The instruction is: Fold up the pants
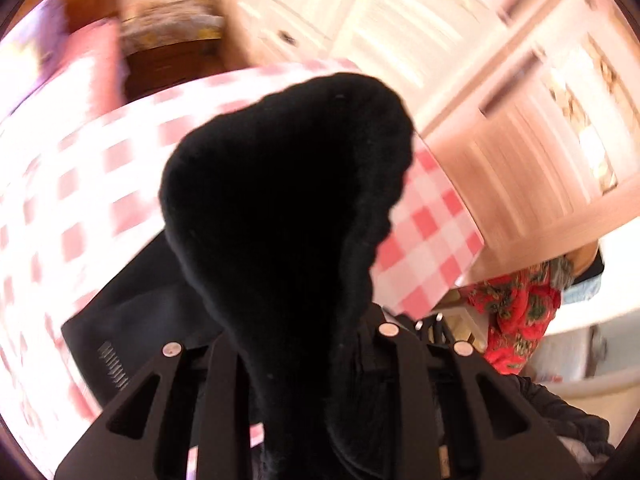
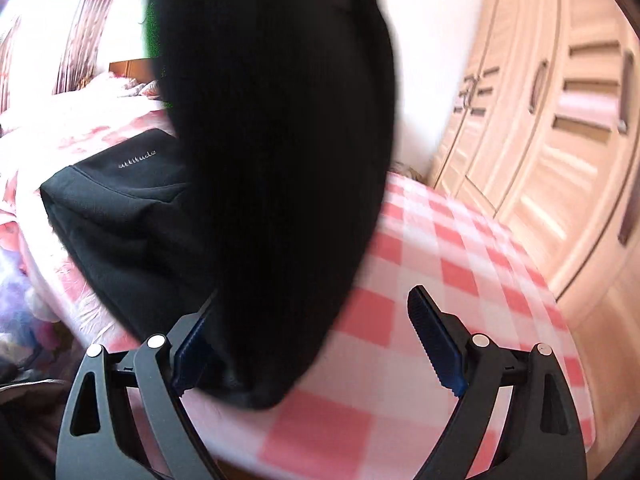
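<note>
Pink-checked bedding (image 2: 460, 272) lies under both grippers. Nearest, the left gripper (image 1: 296, 360) is clamped on the black pants (image 1: 288, 200), whose bunched fabric rises away from its fingers. The right gripper (image 2: 308, 344) stands wide, ungripping; the pants hang lengthwise through it. Only the right view shows the lettered fold lying on the bed; only the left shows red floral cloth (image 1: 516, 320). Beyond stands a wooden wardrobe (image 2: 560, 120).

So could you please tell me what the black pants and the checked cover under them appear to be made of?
The black pants look like soft, matte knit or fleecy fabric: they drape in a fuzzy-edged fold. The checked cover looks like thin woven cotton, flat and matte, though blur leaves that open.
</note>
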The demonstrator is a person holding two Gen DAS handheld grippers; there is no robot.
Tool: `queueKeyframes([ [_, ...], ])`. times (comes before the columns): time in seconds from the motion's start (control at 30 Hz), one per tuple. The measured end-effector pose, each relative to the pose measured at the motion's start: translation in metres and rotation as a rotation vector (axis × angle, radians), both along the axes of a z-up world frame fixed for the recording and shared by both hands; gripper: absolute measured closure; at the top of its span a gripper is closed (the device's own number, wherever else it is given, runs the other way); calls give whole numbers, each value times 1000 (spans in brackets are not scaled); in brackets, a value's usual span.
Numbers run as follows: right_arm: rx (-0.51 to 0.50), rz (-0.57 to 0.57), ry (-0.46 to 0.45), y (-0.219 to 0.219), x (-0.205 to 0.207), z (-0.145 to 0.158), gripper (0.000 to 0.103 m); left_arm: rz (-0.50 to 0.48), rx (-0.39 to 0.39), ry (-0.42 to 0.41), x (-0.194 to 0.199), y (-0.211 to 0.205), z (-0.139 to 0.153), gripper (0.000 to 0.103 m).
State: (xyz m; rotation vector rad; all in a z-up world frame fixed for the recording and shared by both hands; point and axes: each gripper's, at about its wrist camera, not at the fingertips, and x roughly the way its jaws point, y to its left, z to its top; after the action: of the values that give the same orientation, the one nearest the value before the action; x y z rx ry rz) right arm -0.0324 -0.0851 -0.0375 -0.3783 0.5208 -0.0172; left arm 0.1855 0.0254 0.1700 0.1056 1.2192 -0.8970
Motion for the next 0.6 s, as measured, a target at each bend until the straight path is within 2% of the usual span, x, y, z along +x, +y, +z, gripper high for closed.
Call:
queueKeyframes([
  [0.07,-93,5,-3,16,5,-9,17,78,-24,21,16,57,-10,79],
  [0.13,-137,6,-34,26,0,-12,17,165,-65,76,34,111,-38,79],
  [0.23,-188,23,-46,37,-3,-17,17,262,-80,192,61,176,-122,79],
  [0.3,-199,29,-45,38,-3,-16,17,310,-108,272,75,204,-185,75],
  [0.33,-202,30,-44,35,-4,-15,17,317,-152,310,77,211,-212,70],
  [0.37,-199,34,-43,33,-5,-13,17,325,-261,323,77,221,-225,70],
  [0.4,-195,36,-41,32,-5,-13,17,332,-320,322,72,225,-230,70],
  [0.47,-193,35,-42,34,-7,-11,17,351,-365,313,67,235,-232,70],
  [0.53,-199,30,-40,42,-6,-14,17,378,-348,289,60,238,-227,73],
  [0.6,-194,30,-39,51,-9,-12,17,392,-297,233,47,237,-205,77],
])
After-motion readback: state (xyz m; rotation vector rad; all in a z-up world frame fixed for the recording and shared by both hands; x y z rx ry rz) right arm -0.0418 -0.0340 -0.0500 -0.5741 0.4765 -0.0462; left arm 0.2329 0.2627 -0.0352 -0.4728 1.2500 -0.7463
